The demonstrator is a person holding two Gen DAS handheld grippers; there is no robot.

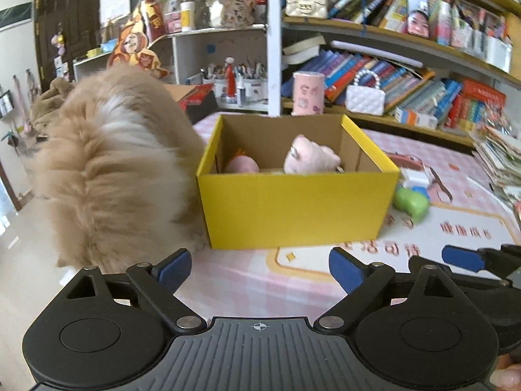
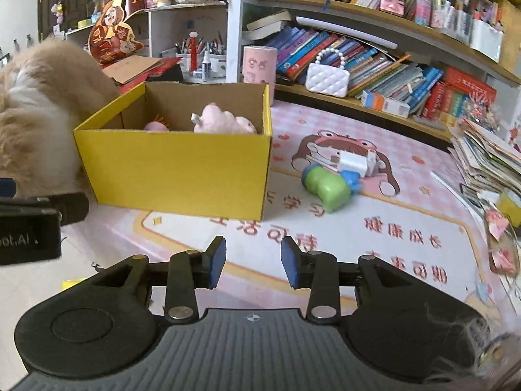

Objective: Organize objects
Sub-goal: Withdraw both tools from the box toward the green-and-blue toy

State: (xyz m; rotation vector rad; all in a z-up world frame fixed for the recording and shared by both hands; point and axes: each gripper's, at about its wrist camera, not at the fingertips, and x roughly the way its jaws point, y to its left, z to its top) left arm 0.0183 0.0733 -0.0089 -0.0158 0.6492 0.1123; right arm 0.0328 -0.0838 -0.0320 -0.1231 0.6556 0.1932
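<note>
Right wrist view: the right hand-held gripper (image 2: 253, 259) has its blue pads a little way apart, and nothing is between them.
Left wrist view: the left hand-held gripper (image 1: 260, 268) is wide open and holds nothing.
Box: the yellow cardboard box (image 2: 176, 169) sits on the pink checked tabletop (image 2: 407, 244). Its top is open.
Already inside: a pink plush toy (image 2: 221, 120) and a smaller pink toy with orange bits (image 2: 157, 125).
Still out: a green and blue plastic toy (image 2: 329, 187) lies at about 1 o'clock from the right hand-held gripper, just beside the box's right wall. A small white block (image 2: 353, 161) touches its far side.
Step in hand, my guess: go for the green toy next.
How to do it well: open the right pads wider first, since the toy looks fat and smooth. Come down over its middle, squeeze gently, lift above the box rim, then let go.
In the way: the box corner is near the toy, so come in from the right.
Also around: a big fluffy tan and white plush (image 1: 114, 163) leans at the box's left side, at 10 o'clock in the left wrist view. A leaning stack of books (image 2: 485, 163) is at 3 o'clock.
</note>
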